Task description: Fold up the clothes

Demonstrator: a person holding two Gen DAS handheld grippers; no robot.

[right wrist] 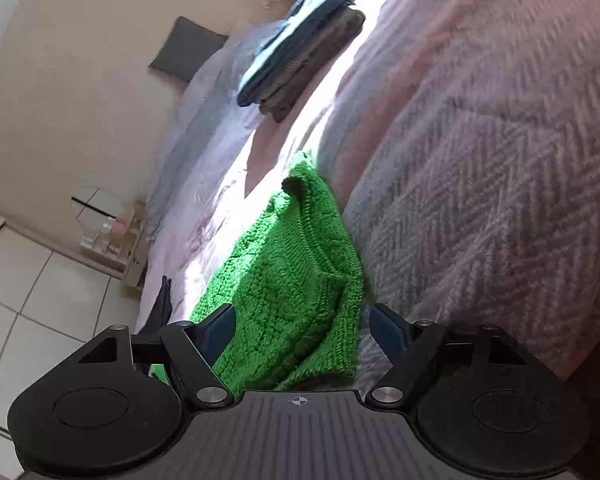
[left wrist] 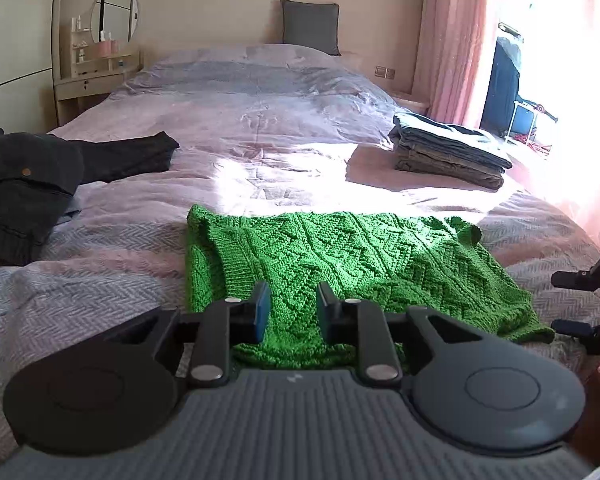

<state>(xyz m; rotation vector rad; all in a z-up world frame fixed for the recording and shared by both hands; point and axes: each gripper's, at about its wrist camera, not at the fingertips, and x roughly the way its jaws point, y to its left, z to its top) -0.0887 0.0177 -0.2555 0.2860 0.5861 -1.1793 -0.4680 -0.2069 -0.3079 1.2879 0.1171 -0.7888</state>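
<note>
- The left claw (left wrist: 290, 312) hangs just over the near edge of the green sweater (left wrist: 352, 264); its two blue-padded fingers (left wrist: 262, 312) stand apart with nothing between them.
- The right claw (right wrist: 302, 326) is tilted sideways beside the sweater's right edge, with its fingers spread wider and empty; the sweater (right wrist: 288, 292) shows in the gap between them, but neither pad bites on the knit.
- From the left wrist view the right claw (left wrist: 576, 300) shows at the far right, just beside the sweater's right hem.
- The sweater lies spread on the bed (left wrist: 260, 128), directly ahead of the left claw, partly folded, with a ribbed edge turned over on its left side.
- Under it is a grey herringbone blanket (left wrist: 80, 280) that reaches out to both sides of the claws.
- Ahead and left of the left claw lies a heap of dark clothes (left wrist: 28, 184), unfolded, well apart from the sweater.
- Farther ahead and to the right sits a neat stack of folded jeans (left wrist: 448, 148) in the sunlight.
- Beyond that, a grey pillow (left wrist: 310, 26) leans upright on the wall at the head of the bed.
- Far left stands a small dressing table with a round mirror (left wrist: 114, 14); far right hangs a pink curtain (left wrist: 456, 40).
</note>
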